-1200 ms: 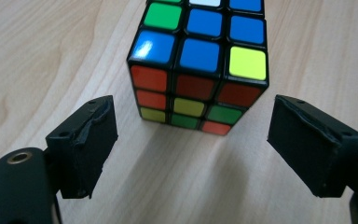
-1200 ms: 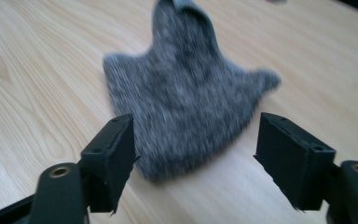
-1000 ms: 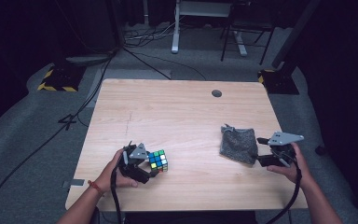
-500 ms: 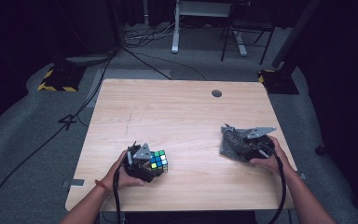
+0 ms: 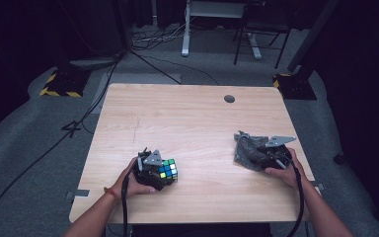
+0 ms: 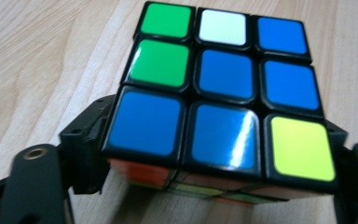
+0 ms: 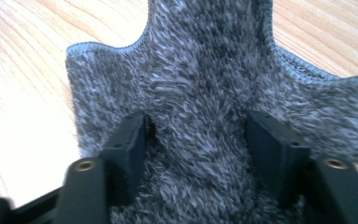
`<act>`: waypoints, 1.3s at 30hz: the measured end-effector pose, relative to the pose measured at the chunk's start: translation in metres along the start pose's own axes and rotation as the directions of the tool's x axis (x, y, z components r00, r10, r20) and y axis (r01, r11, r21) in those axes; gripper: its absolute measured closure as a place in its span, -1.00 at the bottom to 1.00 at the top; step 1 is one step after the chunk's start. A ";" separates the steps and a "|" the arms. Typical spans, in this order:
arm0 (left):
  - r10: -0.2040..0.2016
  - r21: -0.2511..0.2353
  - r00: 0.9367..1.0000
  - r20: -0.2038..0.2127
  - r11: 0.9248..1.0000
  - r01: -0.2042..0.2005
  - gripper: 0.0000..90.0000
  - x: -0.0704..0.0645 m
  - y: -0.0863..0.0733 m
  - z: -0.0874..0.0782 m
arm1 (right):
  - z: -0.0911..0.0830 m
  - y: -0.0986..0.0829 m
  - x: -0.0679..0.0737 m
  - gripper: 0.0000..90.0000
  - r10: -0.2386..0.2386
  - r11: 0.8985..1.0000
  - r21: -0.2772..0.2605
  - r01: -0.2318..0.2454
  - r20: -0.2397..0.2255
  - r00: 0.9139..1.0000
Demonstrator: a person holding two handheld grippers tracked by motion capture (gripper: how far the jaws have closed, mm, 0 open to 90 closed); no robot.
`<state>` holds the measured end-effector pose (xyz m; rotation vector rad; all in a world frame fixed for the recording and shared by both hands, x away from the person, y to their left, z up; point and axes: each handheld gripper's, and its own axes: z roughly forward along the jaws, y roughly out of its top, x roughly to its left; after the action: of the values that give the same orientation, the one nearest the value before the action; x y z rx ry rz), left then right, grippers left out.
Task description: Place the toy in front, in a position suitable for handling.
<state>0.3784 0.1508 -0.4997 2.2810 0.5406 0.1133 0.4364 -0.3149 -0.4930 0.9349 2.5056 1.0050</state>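
Observation:
A scrambled Rubik's cube [image 5: 168,170] sits near the front left of the wooden table [image 5: 187,118]. My left gripper [image 5: 162,174] is shut on it, one jaw against each side. In the left gripper view the cube [image 6: 223,88] shows a mostly blue top face between the jaws of the left gripper [image 6: 219,140]. At the right, a grey fuzzy cloth [image 5: 247,148] lies crumpled on the table. My right gripper [image 5: 265,157] rests on its right part. In the right gripper view the right gripper [image 7: 198,135] stands open, its jaws pressed into the cloth [image 7: 205,56] with pile bunched between them.
A round grommet hole [image 5: 229,98] sits near the table's far edge. Beyond the table are cables and stand legs [image 5: 185,47] on grey floor. The right table edge lies close to my right hand.
My right gripper has moved left from the table's right edge onto the grey cloth. The left gripper keeps hold of the cube and has barely shifted.

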 end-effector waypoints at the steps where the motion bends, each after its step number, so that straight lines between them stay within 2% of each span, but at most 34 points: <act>1: 0.000 0.001 1.000 -0.004 1.000 0.000 -0.34 0.000 0.001 0.001 | -0.001 0.000 -0.001 0.17 -0.005 1.000 0.001 0.005 0.004 1.000; 2: 0.000 -0.001 1.000 -0.001 1.000 0.000 -0.34 -0.001 0.003 0.003 | -0.001 0.000 -0.001 0.17 -0.005 1.000 0.001 0.005 0.004 1.000; 5: 0.022 0.007 1.000 -0.002 1.000 -0.022 -0.31 -0.003 0.008 0.007 | -0.003 -0.001 -0.002 0.41 -0.011 1.000 -0.004 0.011 0.010 1.000; 7: 0.027 0.005 1.000 0.012 1.000 -0.027 -0.30 -0.005 0.011 0.011 | -0.004 -0.001 -0.002 0.60 -0.028 1.000 0.000 0.028 0.026 0.999; 9: 0.053 0.014 0.999 0.008 0.998 -0.053 -0.29 -0.008 0.015 0.015 | -0.003 0.000 -0.001 0.62 -0.033 0.999 0.000 0.033 0.026 0.999; 11: 0.062 0.015 0.998 0.014 0.998 -0.063 -0.27 -0.010 0.019 0.018 | -0.004 -0.001 -0.001 0.66 -0.033 0.999 0.000 0.033 0.033 0.999; 13: 0.072 0.017 0.997 0.011 0.997 -0.072 -0.27 -0.012 0.022 0.021 | -0.004 -0.001 -0.001 0.68 -0.032 0.999 -0.005 0.032 0.034 0.999; 15: 0.070 0.022 0.997 0.011 0.997 -0.070 -0.26 -0.014 0.023 0.022 | -0.005 -0.003 -0.003 0.70 -0.008 1.000 -0.024 0.008 0.019 1.000; 17: 0.095 0.035 0.995 0.007 0.995 -0.095 -0.26 -0.016 0.027 0.022 | -0.007 -0.004 -0.006 0.71 0.018 0.999 -0.041 -0.018 0.005 1.000; 19: 0.097 0.034 0.995 0.002 0.995 -0.097 -0.26 -0.017 0.029 0.021 | -0.010 -0.002 -0.004 0.72 0.008 0.999 -0.051 -0.007 0.008 1.000; 24: 0.102 -0.012 0.995 0.016 0.995 -0.102 -0.26 -0.020 0.041 0.018 | -0.016 0.003 0.003 0.72 -0.018 0.997 -0.077 0.017 -0.008 1.000; 27: 0.133 -0.023 0.991 0.006 0.991 -0.133 -0.26 -0.021 0.052 0.020 | -0.024 0.009 0.009 0.72 -0.031 0.993 -0.112 0.029 -0.017 0.999; 30: 0.136 -0.034 0.991 0.011 0.990 -0.135 -0.26 -0.022 0.056 0.021 | -0.027 0.011 0.010 0.72 -0.037 0.991 -0.126 0.033 -0.024 0.999; 37: 0.161 -0.036 0.987 0.018 0.986 -0.160 -0.26 -0.023 0.068 0.027 | -0.033 0.018 0.016 0.72 -0.057 0.987 -0.153 0.052 -0.028 0.998; 39: 0.174 -0.029 0.985 0.007 0.984 -0.174 -0.26 -0.025 0.073 0.029 | -0.035 0.020 0.018 0.72 -0.067 0.985 -0.159 0.061 -0.030 0.997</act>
<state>0.3879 0.0766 -0.4660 2.2972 0.3316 0.1953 0.4159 -0.3101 -0.4541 0.7918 2.4246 1.1887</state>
